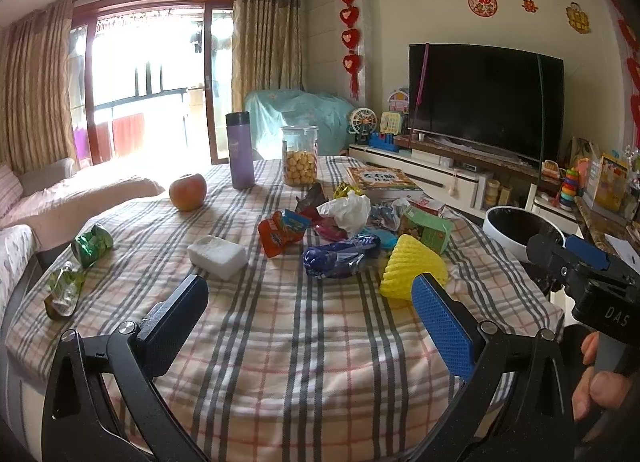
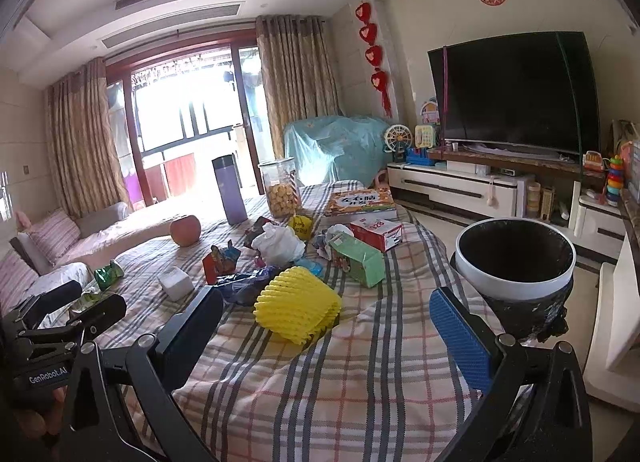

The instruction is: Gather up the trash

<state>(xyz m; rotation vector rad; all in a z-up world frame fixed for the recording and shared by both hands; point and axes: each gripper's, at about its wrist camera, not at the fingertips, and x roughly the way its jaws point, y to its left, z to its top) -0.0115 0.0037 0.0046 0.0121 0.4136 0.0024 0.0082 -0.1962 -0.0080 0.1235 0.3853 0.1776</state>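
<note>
Both grippers are hovering wide open over the near edge of the plaid-clothed table [image 1: 280, 362], left gripper [image 1: 308, 326] and right gripper [image 2: 332, 336] each holding nothing. Nearest trash is sitting just ahead: yellow ribbed foam fruit sleeve [image 2: 298, 312], springy, likely squirting out of a shallow pinch. Behind it, crinkled blue foil wrapper [image 1: 340, 258] and red snack pouch [image 1: 280, 234] are lying in the pile, so one grab risks dragging neighbours off the cloth. White-rimmed black-lined bin [image 2: 516, 262] is standing just off the right table edge; light pieces could be missing it. Farther back, apple [image 1: 187, 191], purple flask [image 1: 240, 149] and cookie jar [image 1: 300, 155] are looking like keepers, and a wide sweep could be toppling them.
</note>
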